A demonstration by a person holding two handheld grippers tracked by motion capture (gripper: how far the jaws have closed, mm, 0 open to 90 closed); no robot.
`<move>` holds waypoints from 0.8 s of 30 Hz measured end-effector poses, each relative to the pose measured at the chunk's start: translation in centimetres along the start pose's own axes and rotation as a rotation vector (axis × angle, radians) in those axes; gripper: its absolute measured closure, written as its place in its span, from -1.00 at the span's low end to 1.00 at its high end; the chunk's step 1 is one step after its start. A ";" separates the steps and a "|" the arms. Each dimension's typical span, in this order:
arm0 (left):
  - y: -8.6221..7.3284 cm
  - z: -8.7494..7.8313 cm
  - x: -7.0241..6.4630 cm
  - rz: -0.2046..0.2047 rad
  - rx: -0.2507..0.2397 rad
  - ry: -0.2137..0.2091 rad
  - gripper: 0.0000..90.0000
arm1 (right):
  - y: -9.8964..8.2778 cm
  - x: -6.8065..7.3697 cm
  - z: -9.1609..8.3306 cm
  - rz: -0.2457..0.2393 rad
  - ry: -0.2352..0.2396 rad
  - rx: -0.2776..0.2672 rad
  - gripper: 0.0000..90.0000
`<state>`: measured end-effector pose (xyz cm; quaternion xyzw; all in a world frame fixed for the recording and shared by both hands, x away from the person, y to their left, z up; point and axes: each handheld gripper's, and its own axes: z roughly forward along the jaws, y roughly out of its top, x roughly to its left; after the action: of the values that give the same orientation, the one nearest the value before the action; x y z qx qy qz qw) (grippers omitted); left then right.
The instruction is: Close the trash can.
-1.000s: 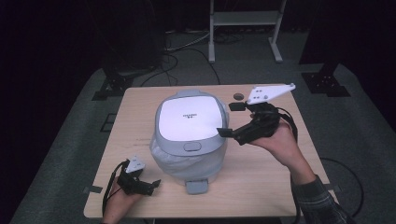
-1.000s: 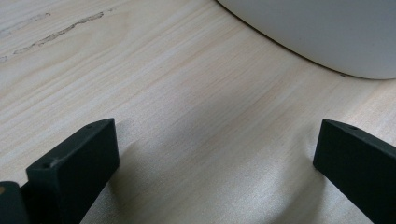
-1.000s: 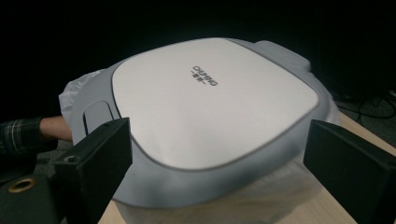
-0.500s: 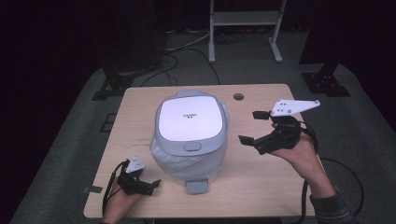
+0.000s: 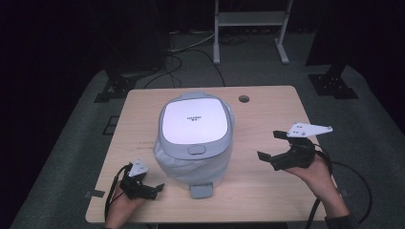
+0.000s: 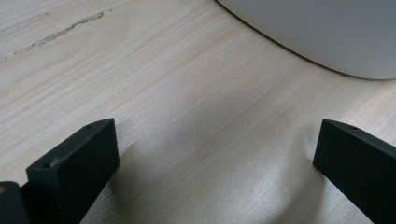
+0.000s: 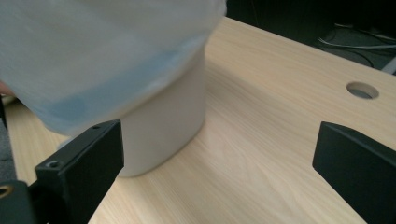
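Right gripper point(image 5: 268, 145) has dropped from the rice cooker's point(image 5: 194, 129) lid to table point(image 5: 267, 102) level, jaws spread, empty; left gripper point(image 5: 154, 189) released too, parked — lid closed, contact apparently over.

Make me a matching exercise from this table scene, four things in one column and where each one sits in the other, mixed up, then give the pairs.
Things:
1. rice cooker
2. round hole
3. left tongs
4. right tongs

Places:
A. near front left corner of the table, open, low over the wood
B. middle of the table, lid shut
C. right of the cooker, open, nothing between them
D. in the tabletop near the far edge, right of the cooker

Pairs: 1-B, 2-D, 3-A, 4-C
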<state>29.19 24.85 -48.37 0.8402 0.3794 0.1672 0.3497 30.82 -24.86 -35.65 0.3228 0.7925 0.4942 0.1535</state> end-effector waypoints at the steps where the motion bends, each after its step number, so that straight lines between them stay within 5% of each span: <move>1: 0.0 0.0 0.0 0.000 0.000 0.000 -1.00 | -0.4 -0.2 0.0 0.003 -0.006 -0.003 -0.97; 21: 0.0 0.0 0.0 -0.003 -0.003 0.000 -1.00 | -8.2 -2.2 0.3 0.050 -0.084 0.086 -0.97; 24: 0.0 0.0 0.0 -0.003 -0.002 0.001 -1.00 | -9.6 -2.7 0.5 0.075 -0.091 0.136 -0.97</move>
<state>29.19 24.83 -48.38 0.8393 0.3804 0.1673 0.3505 29.72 -29.21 -44.56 0.3839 0.8038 0.4295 0.1485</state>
